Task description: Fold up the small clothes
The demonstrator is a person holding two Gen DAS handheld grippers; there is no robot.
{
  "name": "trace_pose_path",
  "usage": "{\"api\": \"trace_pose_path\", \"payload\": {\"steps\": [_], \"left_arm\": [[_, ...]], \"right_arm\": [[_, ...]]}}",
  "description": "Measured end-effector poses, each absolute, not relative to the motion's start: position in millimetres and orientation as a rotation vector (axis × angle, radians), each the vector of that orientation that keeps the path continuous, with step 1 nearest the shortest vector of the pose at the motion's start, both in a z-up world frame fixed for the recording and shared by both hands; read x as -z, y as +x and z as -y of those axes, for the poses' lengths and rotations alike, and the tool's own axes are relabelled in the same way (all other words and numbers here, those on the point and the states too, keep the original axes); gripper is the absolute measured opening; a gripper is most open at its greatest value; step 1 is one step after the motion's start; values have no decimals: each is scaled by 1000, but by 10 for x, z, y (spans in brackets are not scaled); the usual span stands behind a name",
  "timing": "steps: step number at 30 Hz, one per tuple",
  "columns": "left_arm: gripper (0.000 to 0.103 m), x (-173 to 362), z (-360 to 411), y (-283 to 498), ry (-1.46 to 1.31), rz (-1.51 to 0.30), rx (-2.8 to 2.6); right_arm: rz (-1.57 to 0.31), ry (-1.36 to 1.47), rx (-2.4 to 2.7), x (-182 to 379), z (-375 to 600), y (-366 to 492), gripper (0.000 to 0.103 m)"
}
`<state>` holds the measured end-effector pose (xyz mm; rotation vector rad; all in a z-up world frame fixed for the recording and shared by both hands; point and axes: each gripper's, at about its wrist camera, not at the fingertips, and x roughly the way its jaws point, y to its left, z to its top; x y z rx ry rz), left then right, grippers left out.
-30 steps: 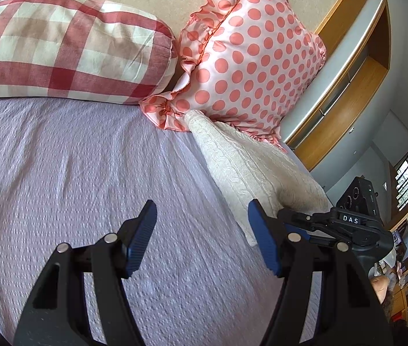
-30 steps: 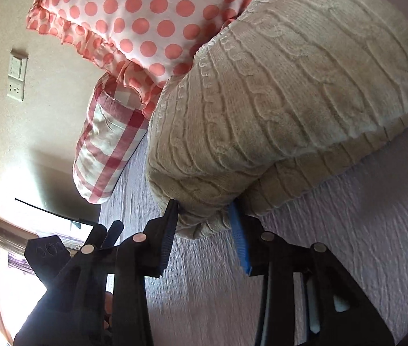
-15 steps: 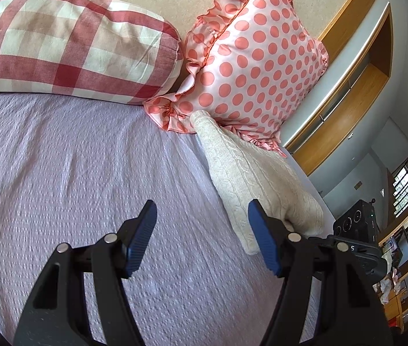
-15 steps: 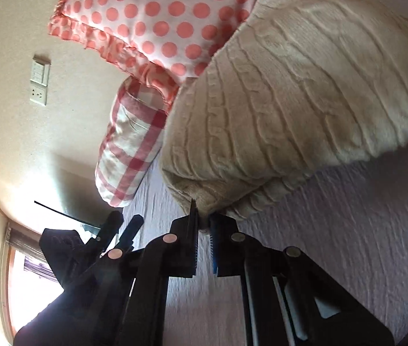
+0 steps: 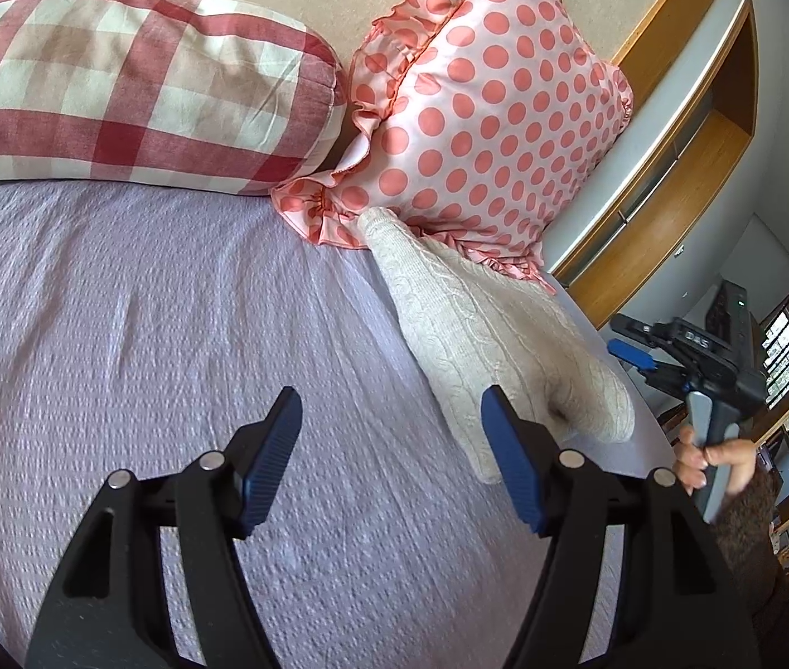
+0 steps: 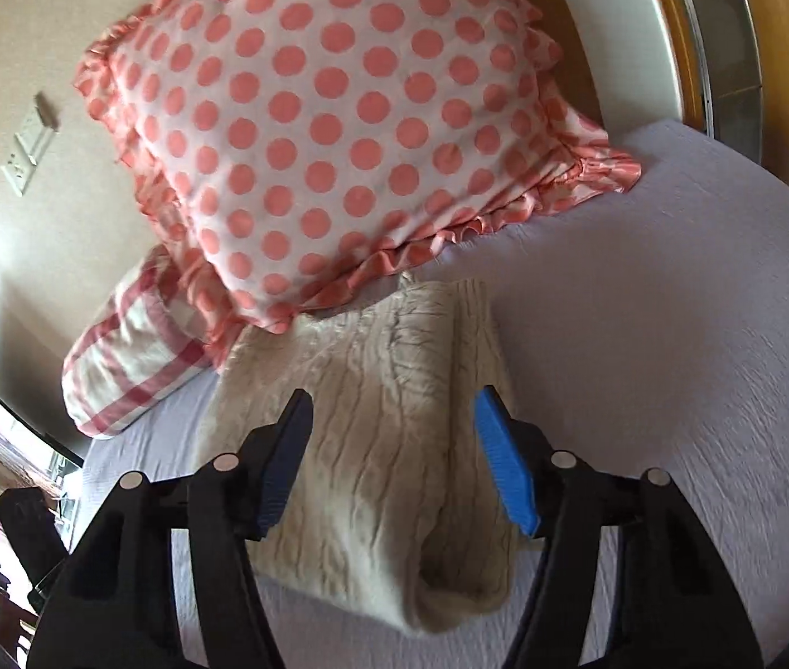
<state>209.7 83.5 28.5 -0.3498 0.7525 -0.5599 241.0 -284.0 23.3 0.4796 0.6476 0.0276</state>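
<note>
A cream cable-knit sweater [image 6: 388, 446] lies folded on the lilac bedspread [image 6: 673, 334], its far end against the polka-dot pillow. It also shows in the left wrist view [image 5: 483, 334], at the right. My right gripper [image 6: 391, 457] is open and empty, raised above the sweater's near half. My left gripper [image 5: 388, 457] is open and empty over bare bedspread [image 5: 143, 334], just left of the sweater. The right gripper [image 5: 650, 357] and the hand holding it show at the right edge of the left wrist view.
A pink polka-dot ruffled pillow [image 5: 483, 111] [image 6: 338, 128] and a red checked pillow [image 5: 126, 83] [image 6: 132, 357] lean at the head of the bed. A wooden-trimmed wall unit [image 5: 673, 167] stands beyond the bed's right edge.
My right gripper had shut on the sweater's near edge half a second ago; now it has let go, opened, and risen above the sweater. The left gripper stayed open, shifting slightly.
</note>
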Motion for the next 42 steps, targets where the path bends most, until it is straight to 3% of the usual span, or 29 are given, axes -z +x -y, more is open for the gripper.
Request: {"api": "trace_pose_path", "payload": {"steps": [2,3,4,9,12,15,16,17,19,27,30,32,35,36,38,42], "left_arm": [[67,-271,-833,2112,-348,-759,555],[67,-265,-832,2119,-348,-762,554],[67,-258,-831,2124,-347,-766,553],[67,-237,-805,2145,-331,-774,548],[67,-229,-791,2147,-325,-779,548],[67,-228,-780,2136,-320,-779,549],[67,-233,-777,2130,-319,-777,550],[67,-243,-775,2122,-318,-770,553],[67,-325,-765,2079,-317,-733,574],[76,-877,233,2273,-244,-671,767],[79,-752,783,2461,-143,-726,728],[78,-389,1138,2597,59,-894,590],[82,-221,1316,2308,315,-781,514],[82,-253,1267,2247,308,-776,508],[84,-385,978,2225,145,-773,551],[84,-437,345,2587,-218,-869,529]], "right_arm": [[-704,466,-27,-102,2861,2658,52],[-714,442,-22,-42,2848,2717,44],[-706,418,-48,-13,2809,2754,10],[-554,309,28,-308,2883,2819,8],[-682,298,73,-125,3026,3146,8],[-673,282,51,-187,3037,3059,13],[-641,297,50,-290,3063,2944,24],[-593,327,36,-404,3090,2785,42],[-501,385,-84,-560,3059,2441,56],[-611,304,-264,-296,2610,2191,56],[-729,288,-126,20,2721,2416,56],[-708,286,-145,108,2772,2375,55],[-723,294,-173,-9,2765,2314,57],[-699,349,-217,-81,2832,2273,60],[-635,450,-244,-209,3042,2230,94],[-714,583,-242,-96,3414,2508,97]]}}
